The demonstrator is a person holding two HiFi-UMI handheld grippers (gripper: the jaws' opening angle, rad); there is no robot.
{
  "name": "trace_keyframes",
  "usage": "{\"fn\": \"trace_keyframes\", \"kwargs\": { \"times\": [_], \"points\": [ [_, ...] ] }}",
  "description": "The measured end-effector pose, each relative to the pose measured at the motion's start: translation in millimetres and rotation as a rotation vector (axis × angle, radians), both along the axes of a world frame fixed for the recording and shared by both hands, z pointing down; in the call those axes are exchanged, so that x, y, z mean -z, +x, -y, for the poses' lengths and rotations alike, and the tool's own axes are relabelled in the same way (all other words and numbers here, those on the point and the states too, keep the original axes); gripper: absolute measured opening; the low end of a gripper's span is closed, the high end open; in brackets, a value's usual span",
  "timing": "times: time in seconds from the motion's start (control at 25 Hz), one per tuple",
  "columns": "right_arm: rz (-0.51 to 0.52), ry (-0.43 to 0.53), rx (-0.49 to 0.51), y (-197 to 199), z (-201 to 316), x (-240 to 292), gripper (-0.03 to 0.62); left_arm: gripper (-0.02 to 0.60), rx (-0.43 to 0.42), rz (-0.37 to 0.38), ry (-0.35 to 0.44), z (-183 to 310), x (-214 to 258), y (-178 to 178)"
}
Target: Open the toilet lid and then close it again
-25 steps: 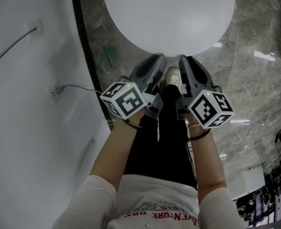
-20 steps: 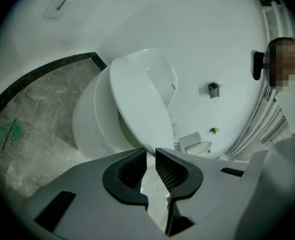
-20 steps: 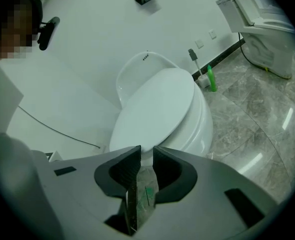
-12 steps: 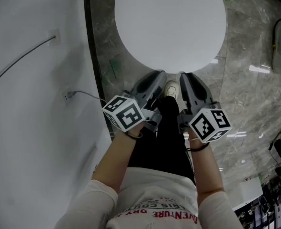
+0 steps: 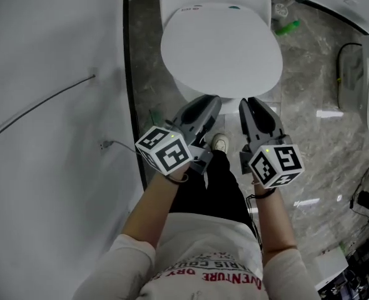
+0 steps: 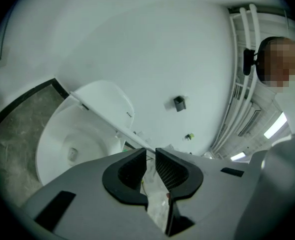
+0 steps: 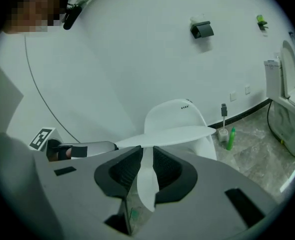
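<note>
The lid (image 5: 221, 49) stretches away from both tongs, hinge at the far end and front rim nearest. The right tongs (image 7: 146, 159) clamp that rim. The left tongs (image 6: 151, 156) seem clamped just beside them, with the lid partly raised over the bowl (image 6: 70, 144).

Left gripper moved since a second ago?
Yes: left gripper went forward, toward the toilet; the shoe, once beside its jaws, now lies near its cube.
</note>
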State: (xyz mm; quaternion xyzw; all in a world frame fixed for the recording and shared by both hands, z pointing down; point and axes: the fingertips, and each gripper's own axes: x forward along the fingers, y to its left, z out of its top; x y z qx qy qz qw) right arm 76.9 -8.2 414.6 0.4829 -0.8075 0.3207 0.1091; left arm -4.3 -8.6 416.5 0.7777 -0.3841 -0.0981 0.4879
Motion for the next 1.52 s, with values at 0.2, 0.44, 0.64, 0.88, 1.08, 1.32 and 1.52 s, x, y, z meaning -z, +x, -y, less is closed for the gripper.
{"fn": "trace_keyframes", "kwargs": {
  "times": [0.2,0.44,0.64,0.88,1.08,1.32,1.52],
  "points": [
    [-0.079,0.044,-0.026,-0.5,31.9,38.4,0.073,0.061,-0.049,0.117,0.102,31.1,38.6,0.8],
    [-0.199,0.128,0.005,-2.0,84.6,79.5,0.041,0.051,-0.072,0.286,0.216,83.4,79.4,-3.5],
    [-0.220,0.172,0.034,-3.1,134.6,106.9,0.034,0.043,-0.022,0.363,0.254,134.2,105.4,-6.4],
    [-0.215,0.199,0.074,-4.0,203.0,132.9,0.031,0.035,0.026,0.449,0.271,202.5,127.8,-11.9],
    [-0.228,0.201,0.079,-10.3,249.5,142.2,0.029,0.032,0.064,0.486,0.275,249.4,136.3,-19.0],
    [-0.254,0.239,0.075,-11.9,313.8,151.3,0.029,0.032,0.063,0.499,0.297,312.4,146.3,-22.3],
    [-0.272,0.215,0.021,-7.8,354.0,146.8,0.029,0.032,0.040,0.494,0.286,349.9,143.4,-28.9]
  ]
}}
